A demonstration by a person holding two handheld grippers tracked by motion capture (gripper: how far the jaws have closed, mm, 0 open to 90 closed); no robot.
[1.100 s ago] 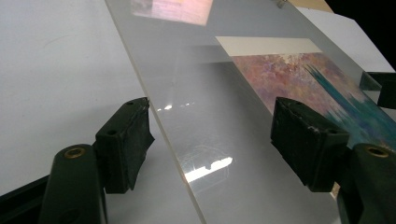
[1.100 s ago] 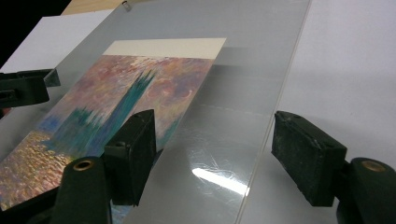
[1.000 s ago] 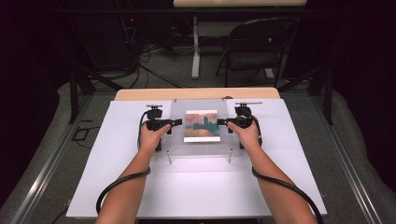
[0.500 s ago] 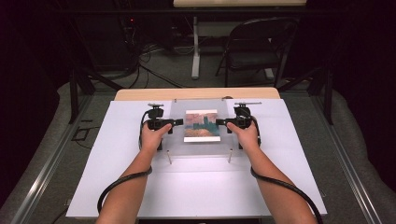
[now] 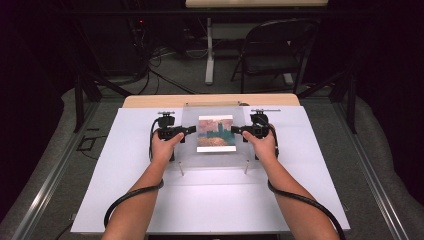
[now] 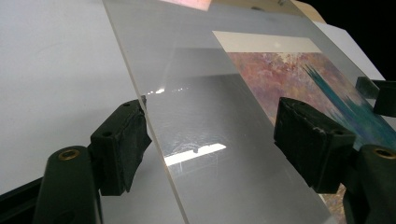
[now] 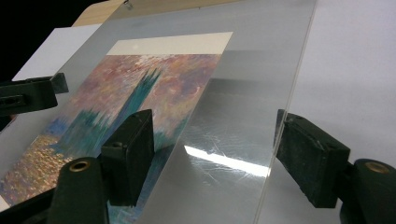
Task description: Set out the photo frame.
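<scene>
Clear acrylic panel lying over a printed painting at the middle of the white tabletop, with one claw at each of its side edges. In the high view the left claw meets the panel's left edge and the right claw meets its right edge; both hands sit just behind them, and the black cables trail back along the forearms.

In the left gripper view, the left claw stands wide open with the panel's edge running between its two pads: the left pad is just beside or touching the edge, while the other pad stands well apart, over the panel's face. In the right gripper view, the right claw is likewise wide open astride the opposite edge; one pad lies over the painting and the other pad lies outside the edge, over the tabletop. Neither claw has closed on the panel. The panel appears tilted, its far edge raised; two short standoff pins stand at its near corners.

Compared with the frames from a second and half a second earlier, the hands, both claws and the panel sit in nearly the same places; any shift is too slight to tell.
</scene>
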